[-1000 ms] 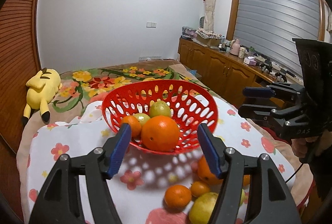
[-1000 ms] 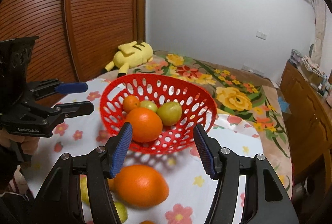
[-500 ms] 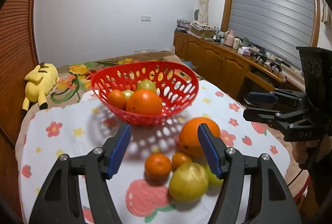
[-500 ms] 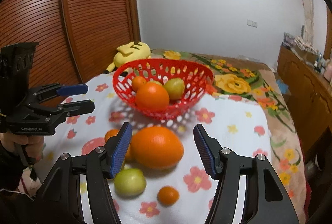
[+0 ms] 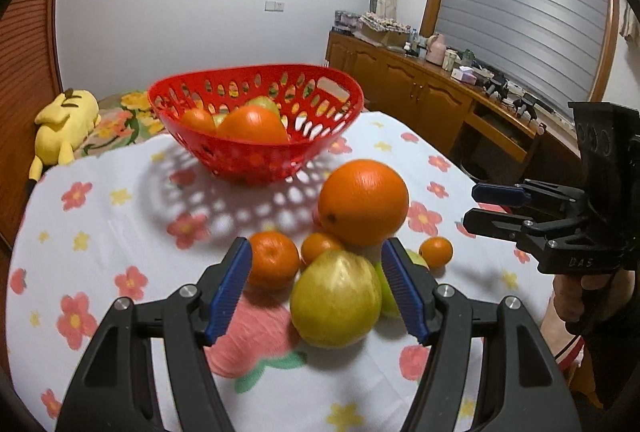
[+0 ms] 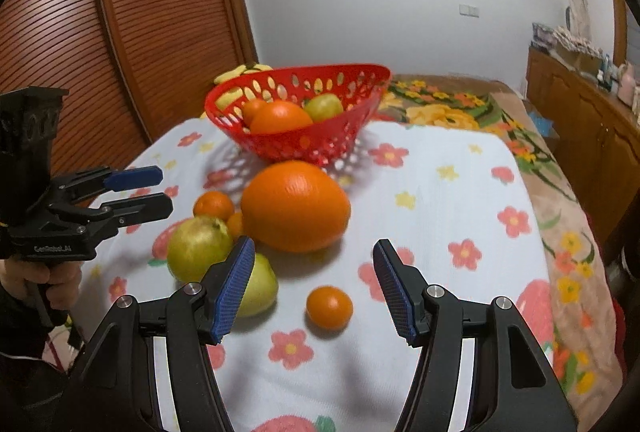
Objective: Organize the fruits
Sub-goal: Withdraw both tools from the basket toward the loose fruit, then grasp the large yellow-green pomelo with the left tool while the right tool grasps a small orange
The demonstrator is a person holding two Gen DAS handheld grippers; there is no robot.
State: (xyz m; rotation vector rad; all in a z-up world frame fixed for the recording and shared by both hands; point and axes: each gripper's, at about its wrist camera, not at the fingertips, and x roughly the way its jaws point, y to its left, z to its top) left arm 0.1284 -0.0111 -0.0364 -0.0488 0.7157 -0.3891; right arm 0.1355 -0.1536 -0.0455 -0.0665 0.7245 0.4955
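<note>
A red basket holds an orange, a small tangerine and green fruit. In front of it on the floral cloth lie a big orange, a yellow-green pear, a second green fruit, and small tangerines. My left gripper is open, its jaws on either side of the pear, just above it. My right gripper is open and empty, low over the small tangerine. Each gripper shows in the other's view.
A yellow plush toy lies on the flowered bed cover behind the table. A wooden slatted door stands on the left. A wooden sideboard with clutter runs along the right wall. The table edge is near at right.
Both grippers pulled back from the basket and dropped lower toward the loose fruit. The pear now sits between the left jaws. Both stayed open.
</note>
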